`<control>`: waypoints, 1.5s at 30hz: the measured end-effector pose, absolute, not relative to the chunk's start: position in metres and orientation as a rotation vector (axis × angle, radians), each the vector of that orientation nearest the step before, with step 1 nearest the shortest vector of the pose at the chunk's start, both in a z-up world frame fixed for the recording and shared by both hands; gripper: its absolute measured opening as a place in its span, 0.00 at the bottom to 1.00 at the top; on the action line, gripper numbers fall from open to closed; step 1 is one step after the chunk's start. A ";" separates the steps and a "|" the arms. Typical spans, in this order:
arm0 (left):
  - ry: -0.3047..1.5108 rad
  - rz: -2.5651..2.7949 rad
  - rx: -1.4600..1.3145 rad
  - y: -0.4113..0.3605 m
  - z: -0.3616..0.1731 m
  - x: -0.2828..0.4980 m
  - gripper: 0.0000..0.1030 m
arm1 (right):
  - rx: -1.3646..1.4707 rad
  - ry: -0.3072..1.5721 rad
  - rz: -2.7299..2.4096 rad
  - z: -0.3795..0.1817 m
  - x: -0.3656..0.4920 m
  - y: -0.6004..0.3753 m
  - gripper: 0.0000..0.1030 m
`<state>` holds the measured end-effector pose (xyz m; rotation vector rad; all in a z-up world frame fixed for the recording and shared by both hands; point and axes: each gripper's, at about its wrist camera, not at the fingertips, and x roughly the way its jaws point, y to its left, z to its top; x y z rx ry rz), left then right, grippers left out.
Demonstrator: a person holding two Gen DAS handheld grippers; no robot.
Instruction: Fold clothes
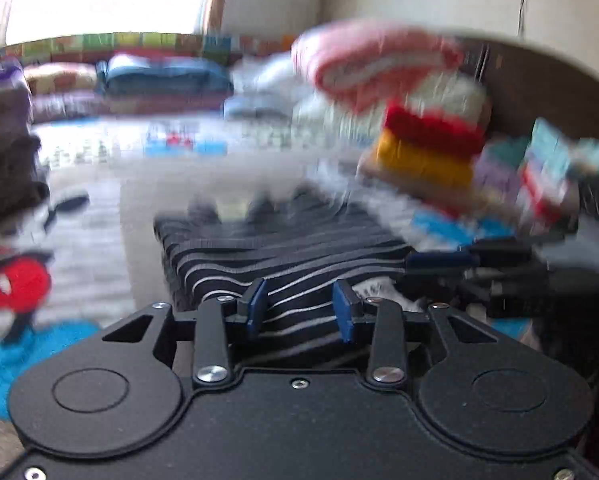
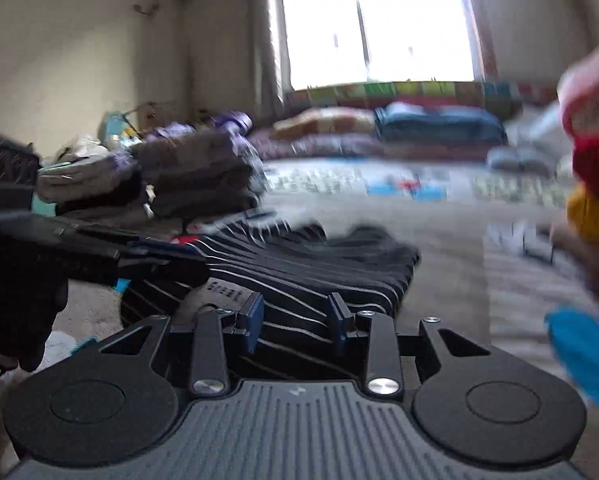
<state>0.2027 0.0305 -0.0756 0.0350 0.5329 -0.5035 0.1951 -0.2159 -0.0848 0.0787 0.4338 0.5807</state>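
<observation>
Here my left gripper and right gripper both had their jaws released, nothing pinched, just above the near edge of the folded striped garment lying on the bed.

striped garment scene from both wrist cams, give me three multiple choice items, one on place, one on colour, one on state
1. Where does the folded black garment with thin white stripes lie?
A. on the bed, ahead of both grippers
B. on a hanger
C. in a basket

2. What colour are the left gripper pads?
A. red
B. blue
C. green

3. How do the right gripper jaws stand?
A. clamped on the cloth
B. out of view
C. apart, nothing pinched

Key: A, it lies flat on the bed; B, blue pads show; C, a gap shows between the pads.
</observation>
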 end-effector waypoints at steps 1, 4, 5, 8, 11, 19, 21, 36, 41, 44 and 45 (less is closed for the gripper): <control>0.530 -0.492 0.055 0.028 -0.082 0.204 0.40 | 0.087 0.449 0.578 -0.089 0.199 -0.216 0.34; 0.520 -0.480 0.063 0.026 -0.092 0.208 0.40 | 0.111 0.493 0.568 -0.101 0.210 -0.217 0.35; 0.523 -0.480 0.051 0.028 -0.094 0.209 0.40 | 0.114 0.497 0.566 -0.103 0.210 -0.217 0.35; 0.514 -0.474 0.054 0.029 -0.094 0.207 0.40 | 0.116 0.501 0.567 -0.103 0.208 -0.216 0.36; 0.484 -0.455 0.051 0.030 -0.086 0.194 0.41 | 0.079 0.454 0.566 -0.093 0.194 -0.214 0.36; 0.490 -0.367 0.150 0.009 -0.086 0.152 0.43 | -0.049 0.424 0.565 -0.087 0.164 -0.196 0.37; 0.506 -0.362 0.136 0.010 -0.086 0.154 0.43 | -0.032 0.451 0.568 -0.088 0.169 -0.196 0.37; 0.364 -0.380 0.100 0.021 -0.047 0.211 0.51 | -0.013 0.334 0.566 -0.054 0.209 -0.202 0.38; 0.400 -0.393 0.061 0.034 -0.066 0.240 0.53 | -0.048 0.353 0.571 -0.062 0.263 -0.197 0.44; 0.464 -0.412 0.092 0.028 -0.077 0.259 0.56 | -0.001 0.424 0.562 -0.080 0.292 -0.198 0.46; 0.483 -0.412 0.093 0.028 -0.081 0.262 0.58 | 0.027 0.456 0.563 -0.088 0.299 -0.200 0.46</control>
